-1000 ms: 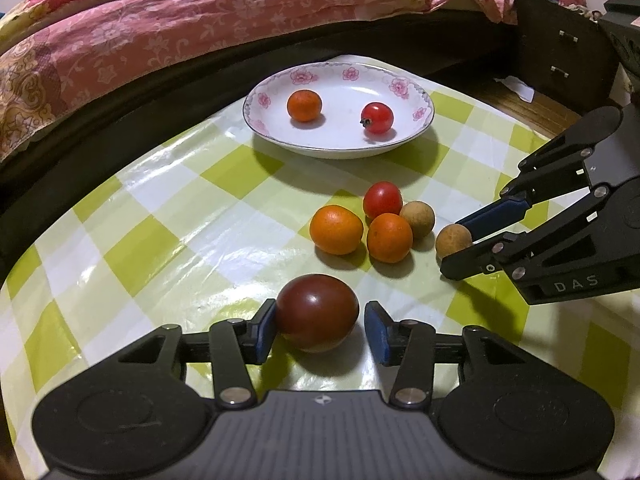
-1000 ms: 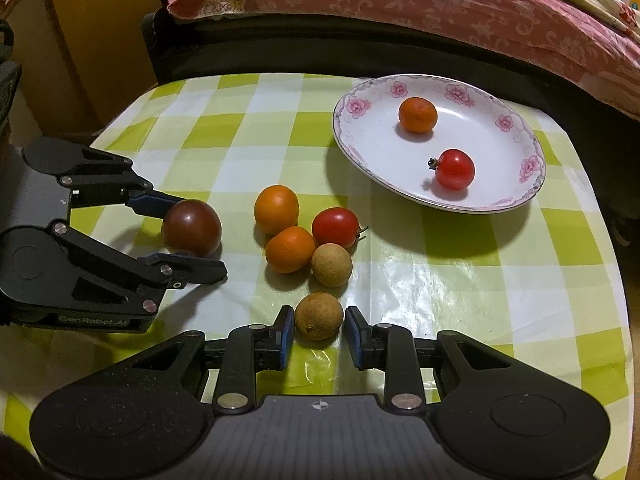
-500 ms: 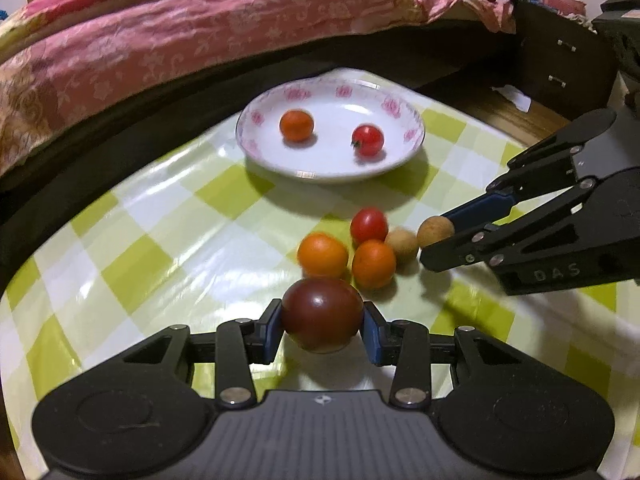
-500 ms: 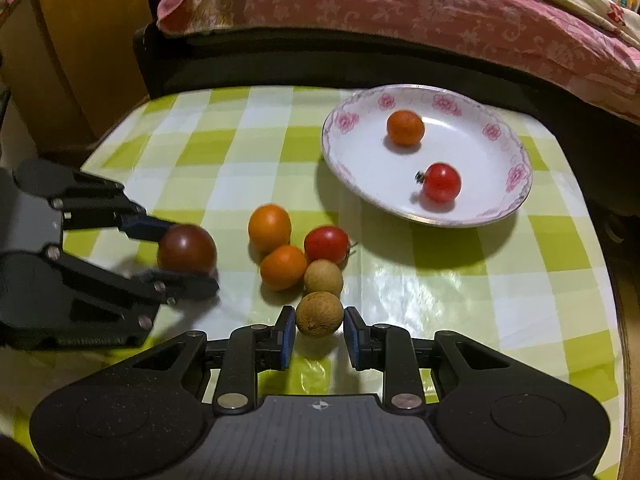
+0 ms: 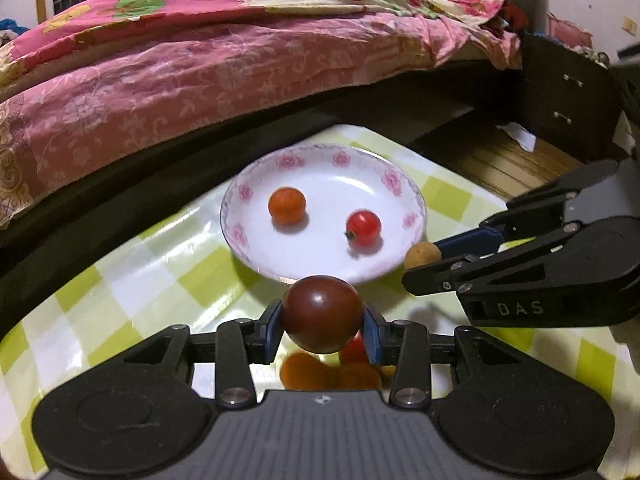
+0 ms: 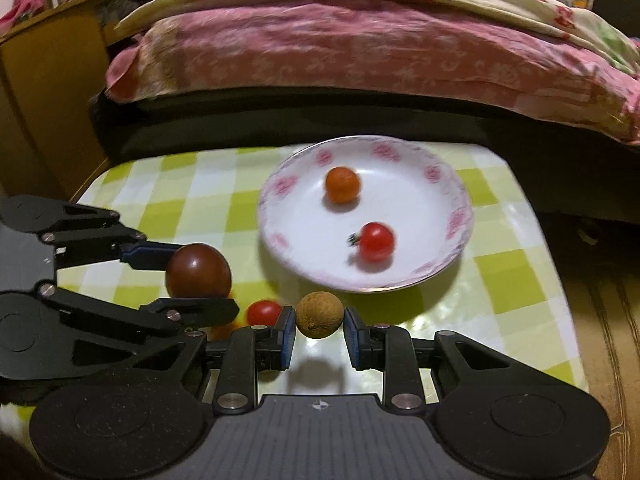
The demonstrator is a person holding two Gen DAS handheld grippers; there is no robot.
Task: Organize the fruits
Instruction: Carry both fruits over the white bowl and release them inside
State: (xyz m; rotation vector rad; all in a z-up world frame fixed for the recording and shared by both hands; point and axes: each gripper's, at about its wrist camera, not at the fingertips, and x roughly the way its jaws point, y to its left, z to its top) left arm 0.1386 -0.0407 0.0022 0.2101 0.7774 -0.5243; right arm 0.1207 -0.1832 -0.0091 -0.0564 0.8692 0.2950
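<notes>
The left gripper (image 5: 323,330) pinches a dark maroon tomato (image 5: 322,313) between its blue pads; a second ago the fruit sat on the cloth with the pads set wide on either side, and now it hangs lifted above the table, near the front rim of the plate (image 5: 416,200). The right gripper (image 6: 318,330) clamps a small brown longan (image 6: 319,314) between its fingers; it too has risen off the checked tablecloth (image 6: 192,184) since the earlier frame, its shadow lying on the cloth below. From the right wrist view, the left gripper (image 6: 200,276) shows at the left, carrying the dark tomato (image 6: 198,270); from the left wrist view, the right gripper (image 5: 424,266) shows at the right with the longan (image 5: 422,255) at its tips. On the white, pink-flowered plate lie an orange fruit (image 5: 287,205) and a red cherry tomato (image 5: 363,227), apart from each other, as before. Under the left gripper, blurred orange fruits (image 5: 312,372) and a red tomato (image 6: 263,312) remain on the cloth. Behind the table runs a bed with a pink quilt (image 5: 200,64).
</notes>
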